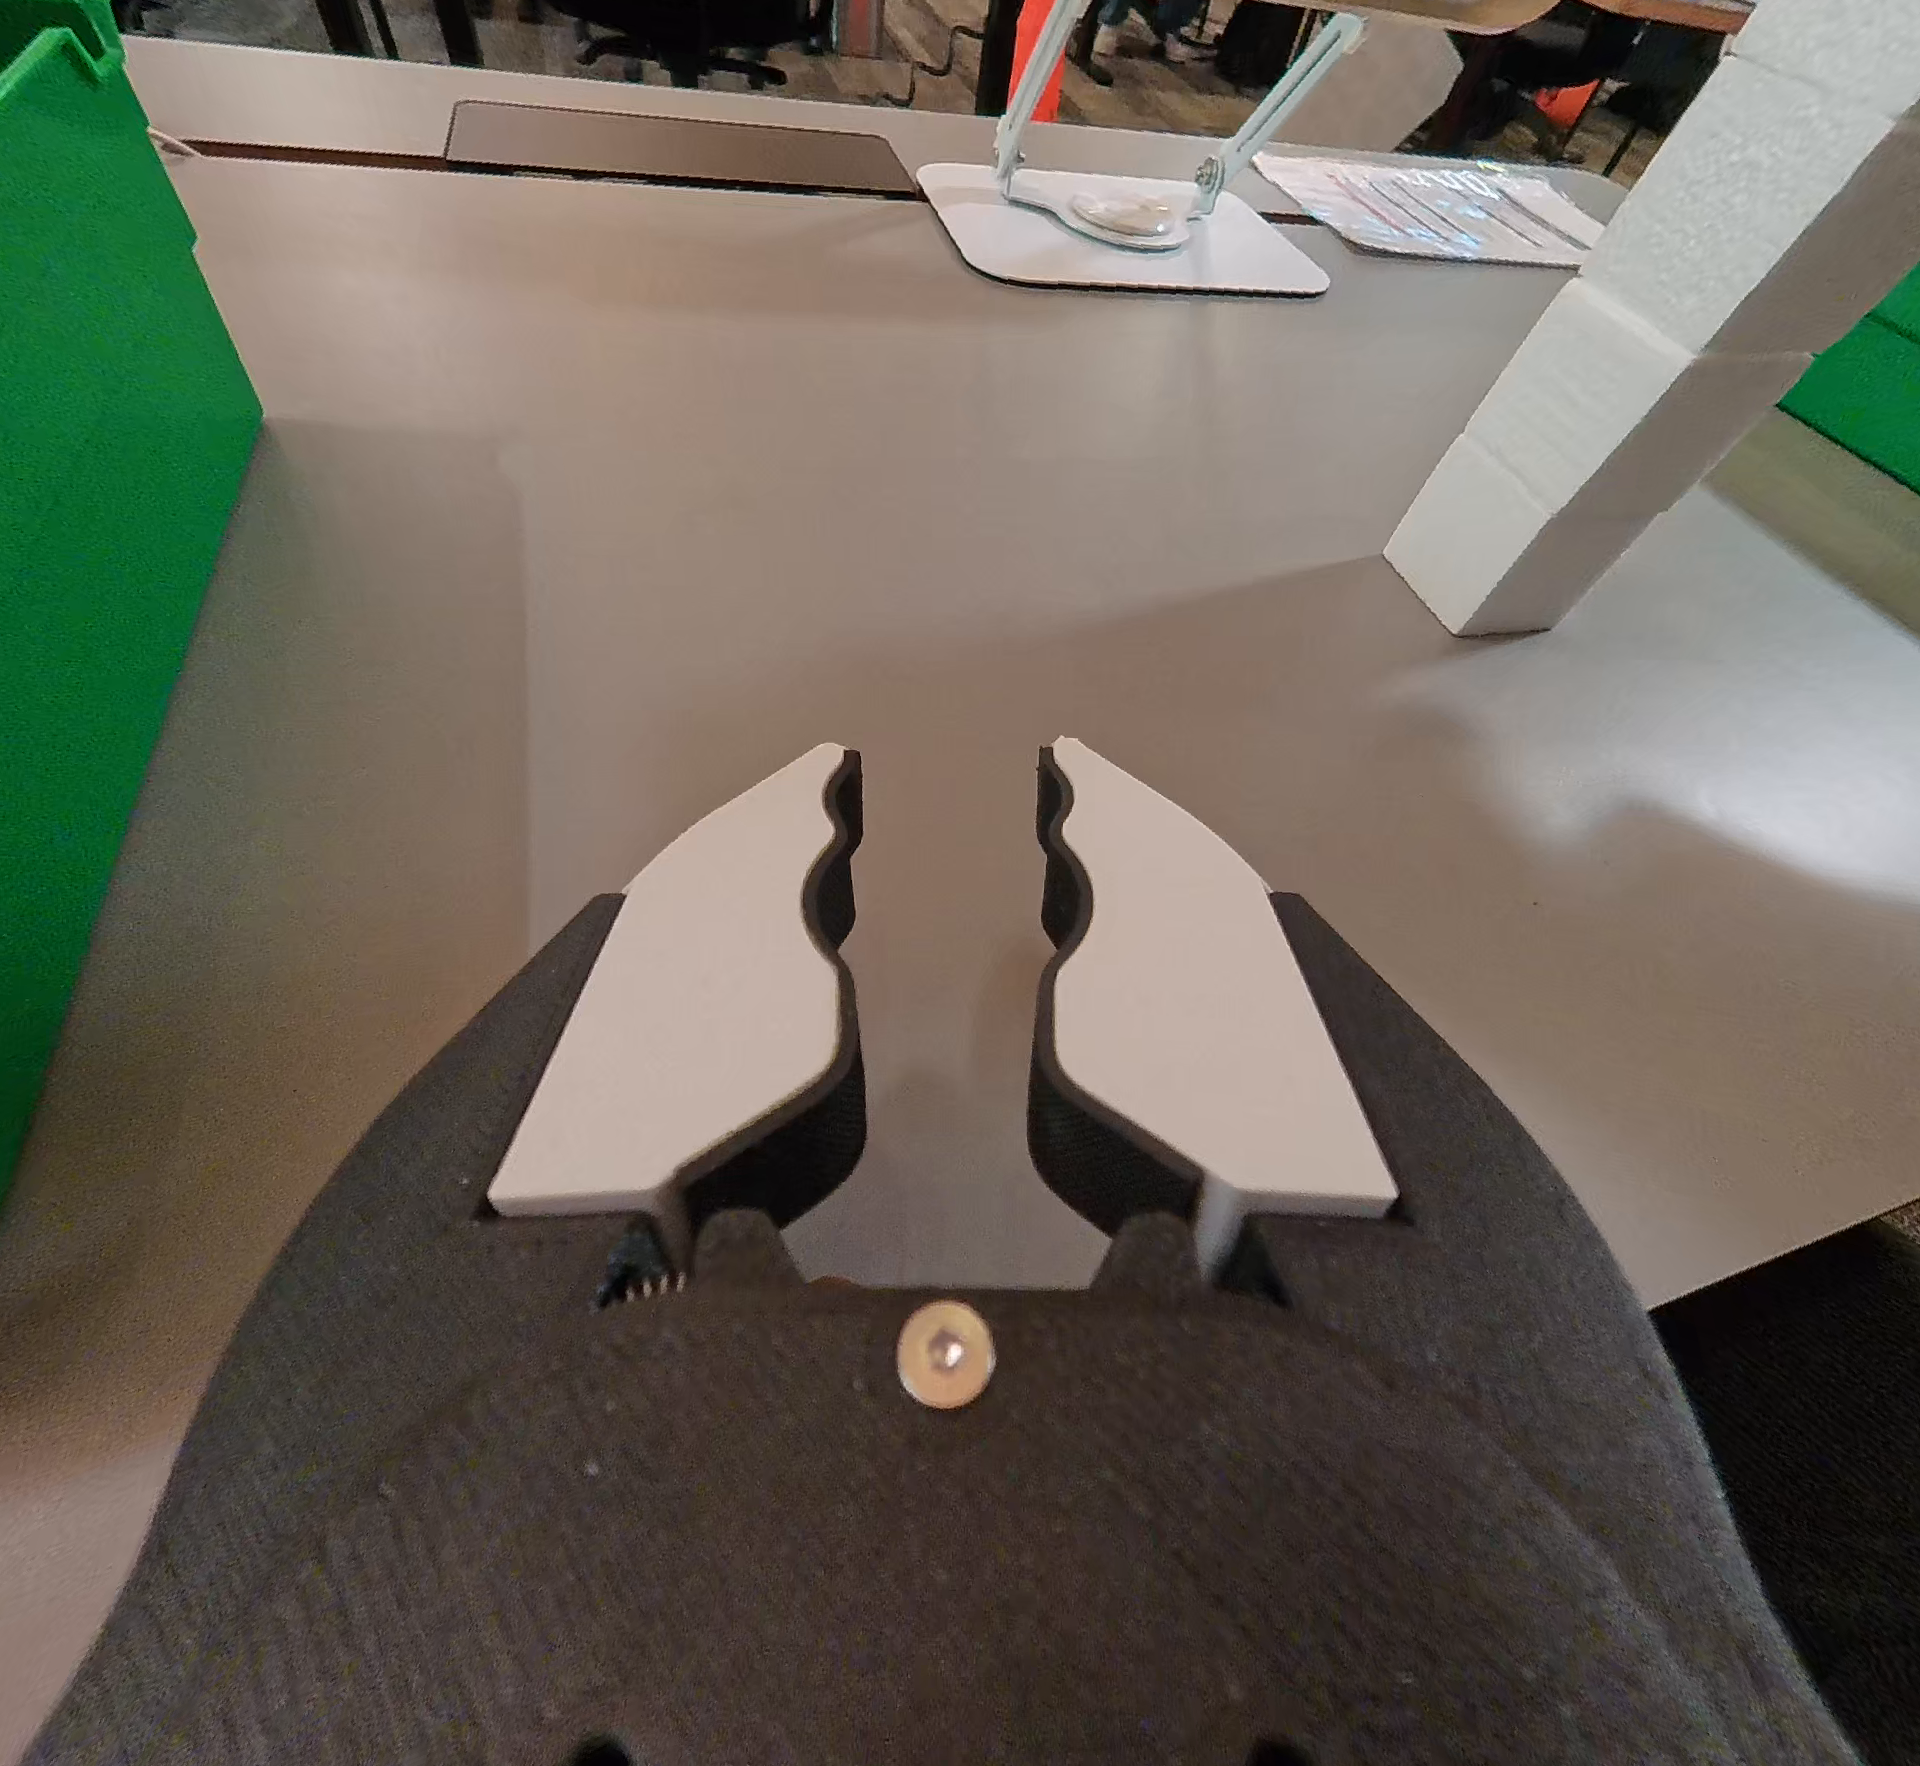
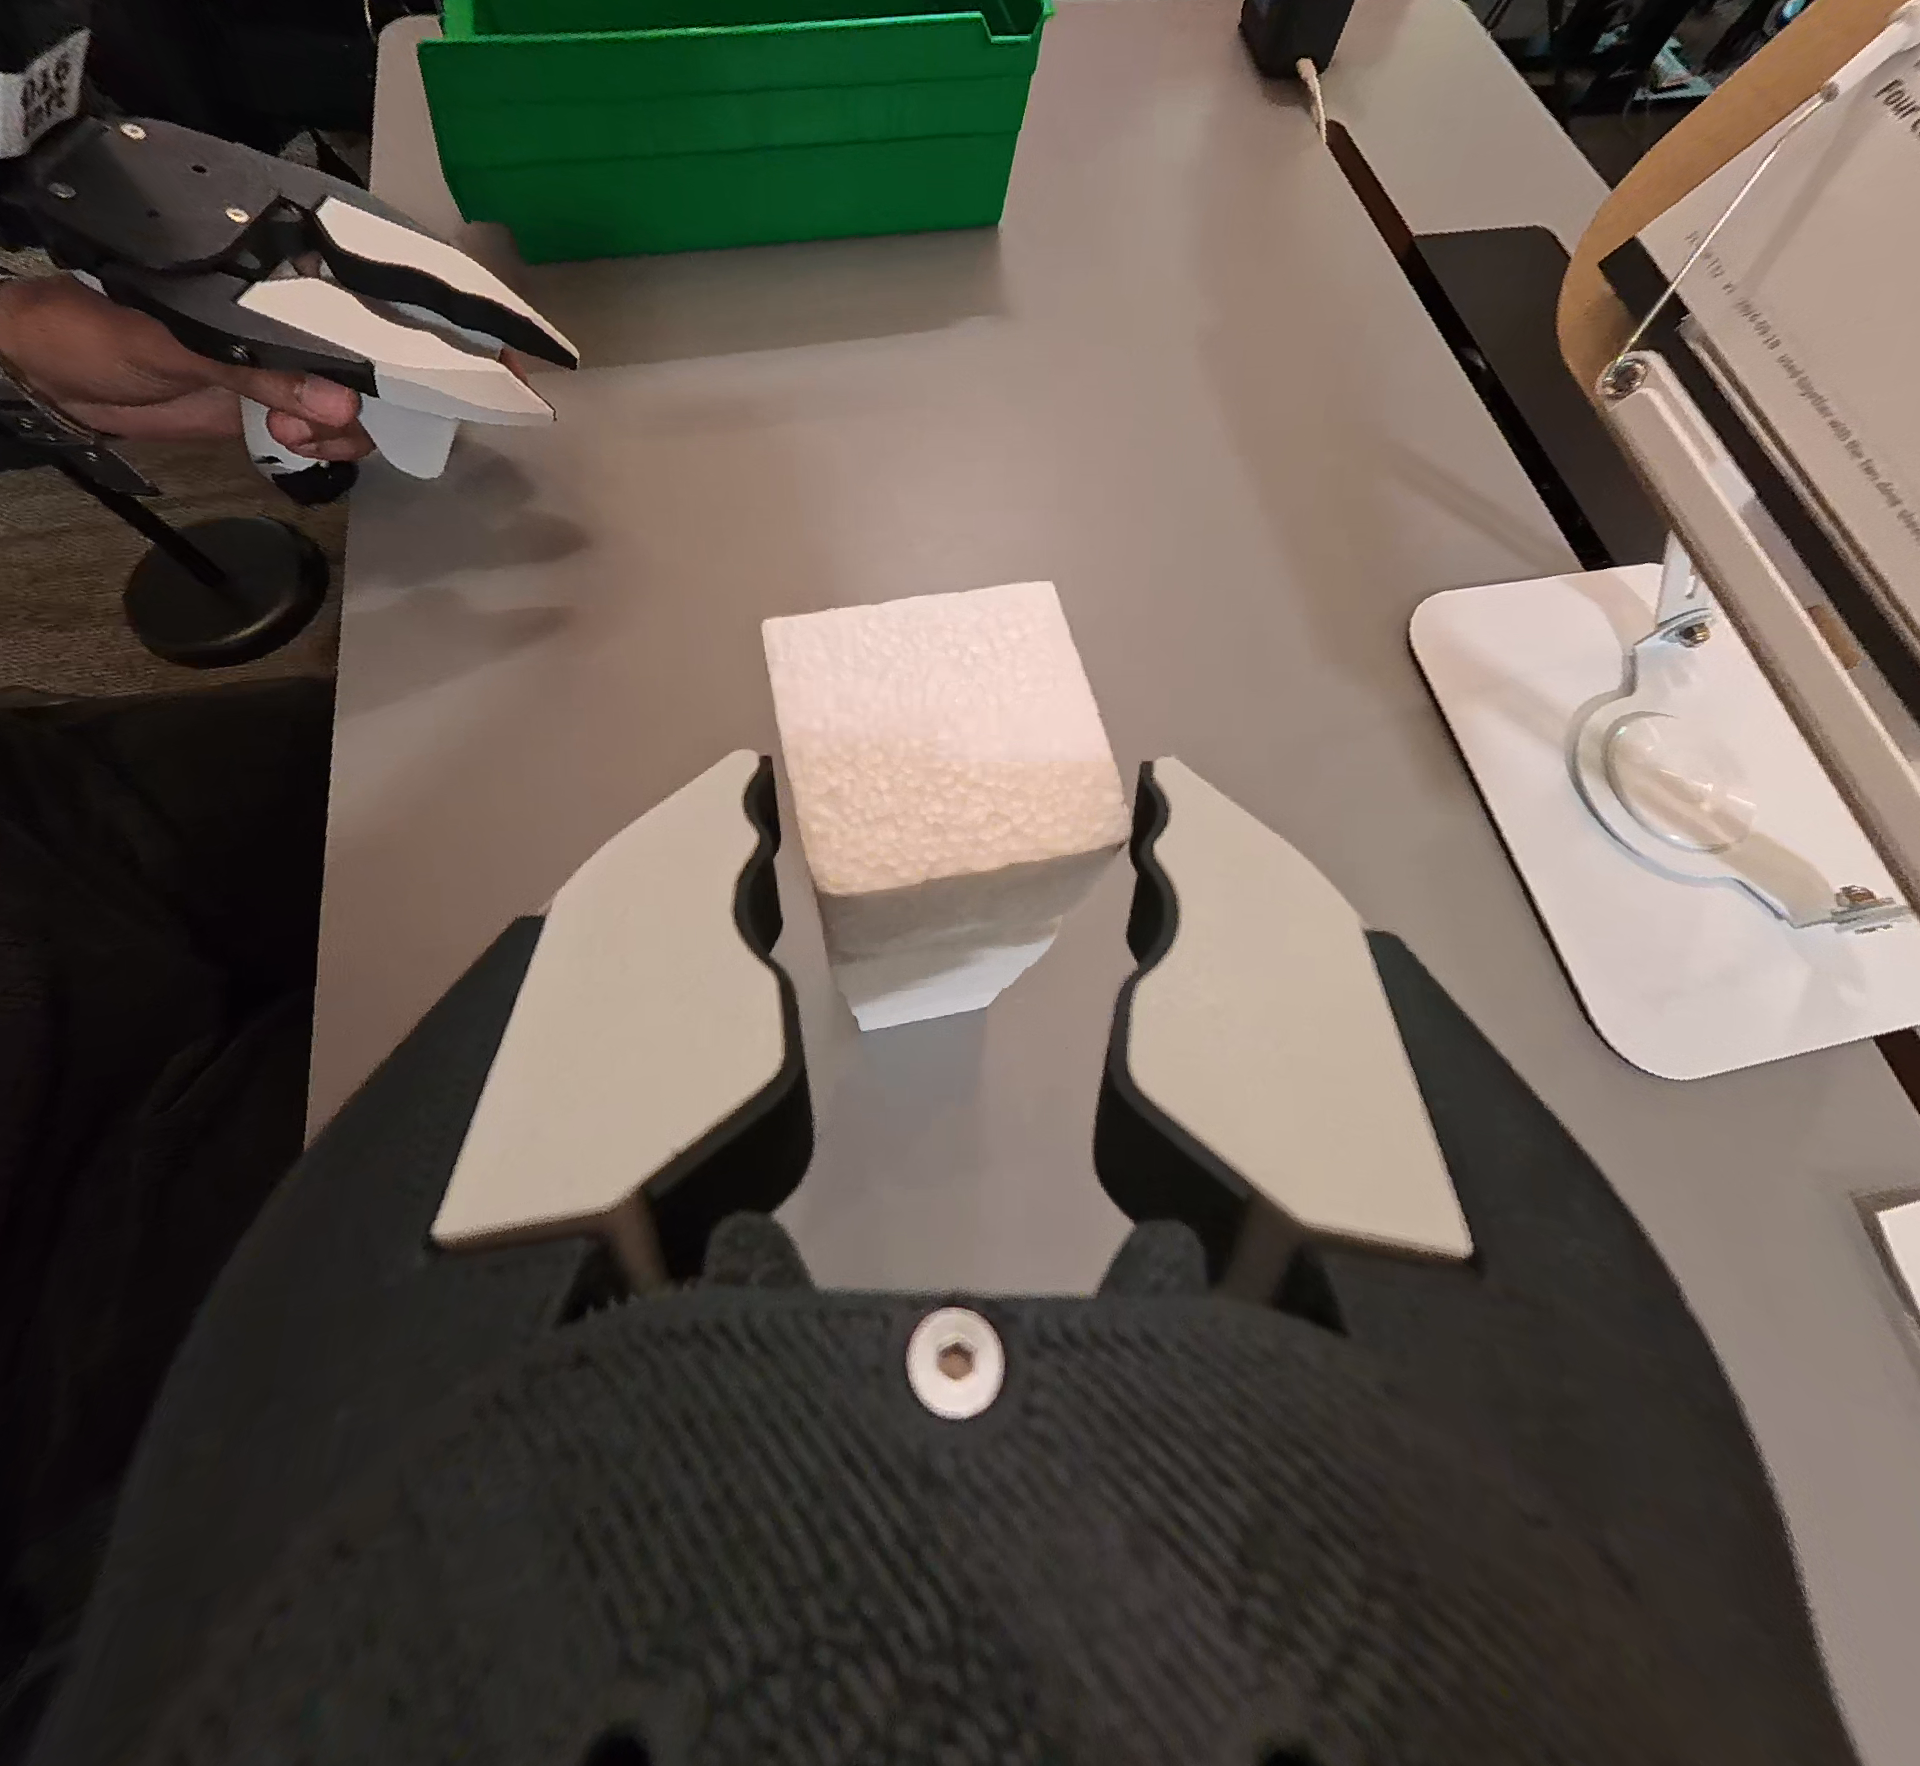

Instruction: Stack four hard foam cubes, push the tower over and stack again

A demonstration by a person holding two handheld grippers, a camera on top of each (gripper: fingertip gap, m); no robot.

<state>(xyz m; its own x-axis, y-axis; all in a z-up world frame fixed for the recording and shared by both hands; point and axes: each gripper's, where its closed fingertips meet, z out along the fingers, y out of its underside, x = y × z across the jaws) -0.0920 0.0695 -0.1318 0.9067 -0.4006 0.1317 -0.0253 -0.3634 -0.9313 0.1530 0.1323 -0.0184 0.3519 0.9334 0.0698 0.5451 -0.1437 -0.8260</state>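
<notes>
A tall stack of white foam blocks stands on the grey table, leaning to the right in the left wrist view. The right wrist view looks down on its top block. My right gripper is open, with one fingertip close to each side of that top block; a thin gap shows at the right fingertip. My left gripper is open and empty above bare table, left of the stack. It also shows in the right wrist view, held by a hand near the table's left edge.
A green bin stands at the far end of the table and shows at the left edge of the left wrist view. A document stand on a white base is at the right. A black device sits beyond it. My hands' fingertips stand some 30 cm from each other.
</notes>
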